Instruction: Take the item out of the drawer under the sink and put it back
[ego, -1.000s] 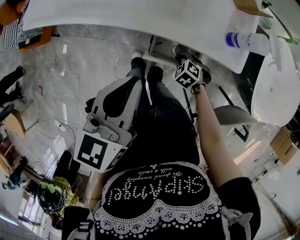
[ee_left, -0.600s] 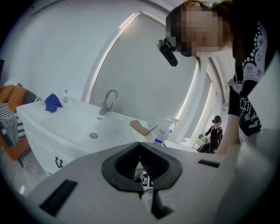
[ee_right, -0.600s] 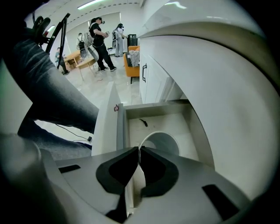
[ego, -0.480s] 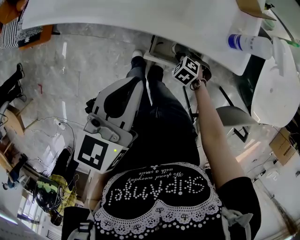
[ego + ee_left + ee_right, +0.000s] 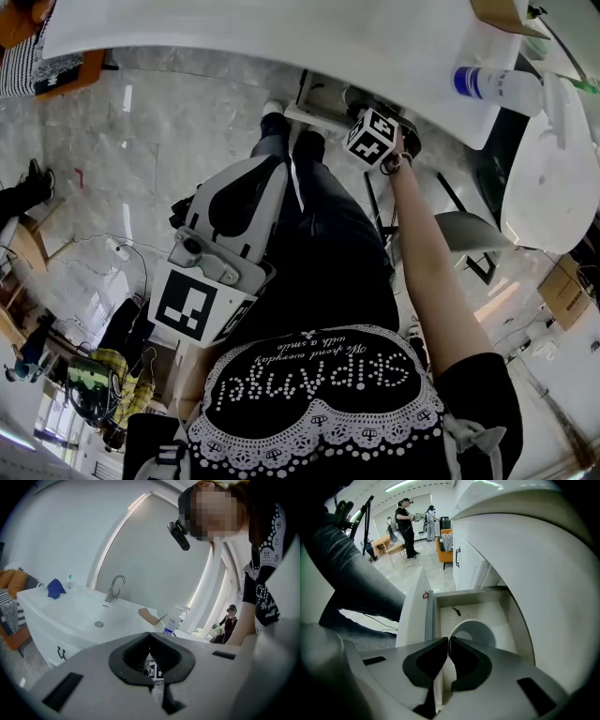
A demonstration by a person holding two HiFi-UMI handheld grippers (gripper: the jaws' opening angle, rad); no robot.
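Drawer [image 5: 480, 603] open, right gripper [image 5: 448, 640] jaws pinch the white bowl [image 5: 477, 631] by its rim — lift-out and return likely remain — left gripper [image 5: 150, 637] closed, empty.

The right gripper [image 5: 374, 137] reaches under the white counter [image 5: 281, 28] at its front edge; a spray bottle [image 5: 492, 82] sits at the counter's right end.

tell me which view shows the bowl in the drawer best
Right gripper view: the bowl sits in the open drawer, in plain sight. In the head view the counter hides it; the left gripper view shows only the sink.
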